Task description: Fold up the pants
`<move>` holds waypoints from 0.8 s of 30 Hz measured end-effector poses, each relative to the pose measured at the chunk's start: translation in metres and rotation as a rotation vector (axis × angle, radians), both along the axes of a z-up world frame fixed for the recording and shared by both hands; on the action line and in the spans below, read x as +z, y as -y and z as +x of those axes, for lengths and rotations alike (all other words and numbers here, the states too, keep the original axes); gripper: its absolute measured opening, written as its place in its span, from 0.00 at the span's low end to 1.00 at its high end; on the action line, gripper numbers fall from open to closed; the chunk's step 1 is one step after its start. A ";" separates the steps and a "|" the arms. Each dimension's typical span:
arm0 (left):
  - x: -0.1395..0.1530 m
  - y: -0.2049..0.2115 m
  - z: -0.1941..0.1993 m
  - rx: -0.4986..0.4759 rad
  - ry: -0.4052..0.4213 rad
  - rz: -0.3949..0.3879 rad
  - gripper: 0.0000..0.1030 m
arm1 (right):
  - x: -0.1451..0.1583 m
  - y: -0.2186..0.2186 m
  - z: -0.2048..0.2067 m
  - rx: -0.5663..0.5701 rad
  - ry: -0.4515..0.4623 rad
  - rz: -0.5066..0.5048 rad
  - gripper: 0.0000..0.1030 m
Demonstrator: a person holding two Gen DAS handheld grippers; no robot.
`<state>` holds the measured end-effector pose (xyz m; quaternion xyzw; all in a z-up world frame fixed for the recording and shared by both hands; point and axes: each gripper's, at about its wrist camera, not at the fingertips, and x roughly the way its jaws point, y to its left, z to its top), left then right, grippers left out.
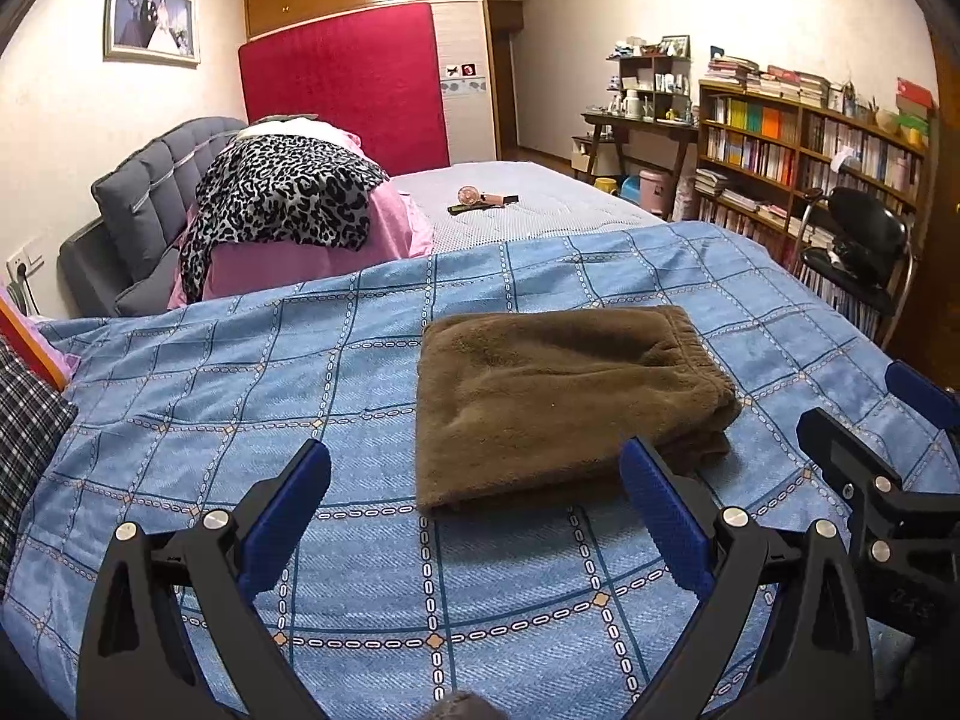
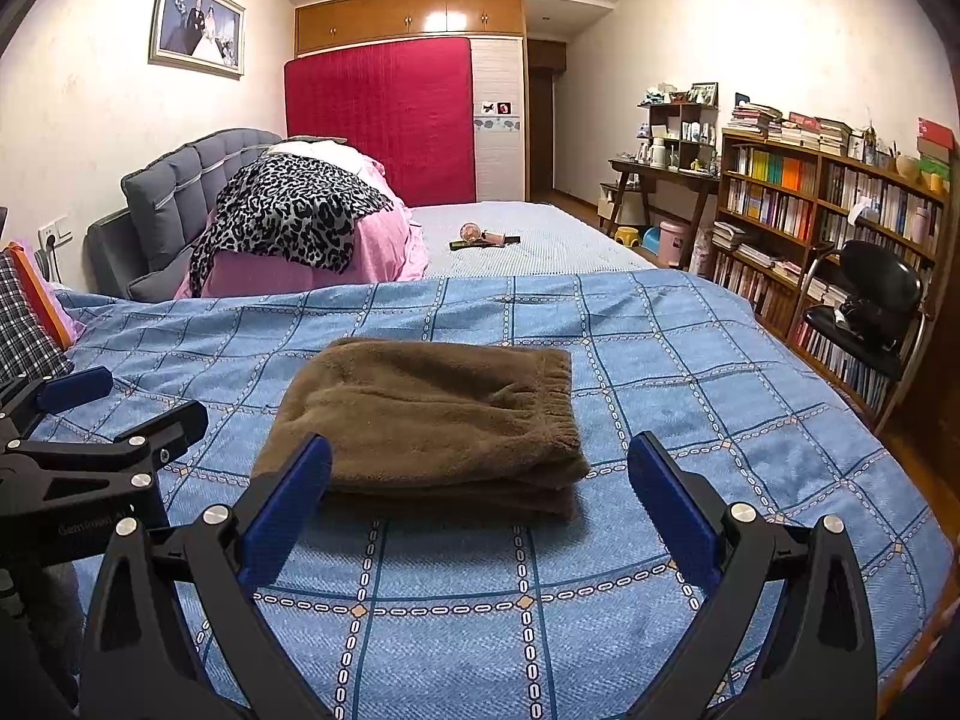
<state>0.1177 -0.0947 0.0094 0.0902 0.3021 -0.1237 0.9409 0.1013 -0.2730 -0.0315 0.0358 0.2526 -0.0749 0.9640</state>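
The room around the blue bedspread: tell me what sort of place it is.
A home bedroom, most likely. A bed with a grey padded headboard, a built-in wardrobe at the far wall, and a packed bookshelf on the right all point to that.

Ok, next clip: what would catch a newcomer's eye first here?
The brown pants, already folded into a compact stack, lie in the middle of the blue checked bedspread. Both grippers, left and right, hang open just short of it, holding nothing. Behind, a leopard-print cloth is draped over pink bedding by the headboard.
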 end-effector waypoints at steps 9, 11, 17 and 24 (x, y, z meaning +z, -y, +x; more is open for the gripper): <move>-0.001 0.002 -0.001 -0.013 0.014 0.007 0.94 | -0.003 0.002 0.001 -0.015 -0.008 0.008 0.97; -0.001 0.003 -0.001 -0.014 0.014 0.008 0.93 | -0.004 0.003 0.001 -0.018 -0.011 0.010 0.97; -0.002 0.002 -0.001 -0.008 -0.001 0.008 0.93 | -0.004 0.003 0.001 -0.018 -0.011 0.010 0.97; -0.003 -0.002 -0.002 0.010 -0.017 0.000 0.93 | -0.004 0.002 0.000 -0.017 -0.010 0.010 0.97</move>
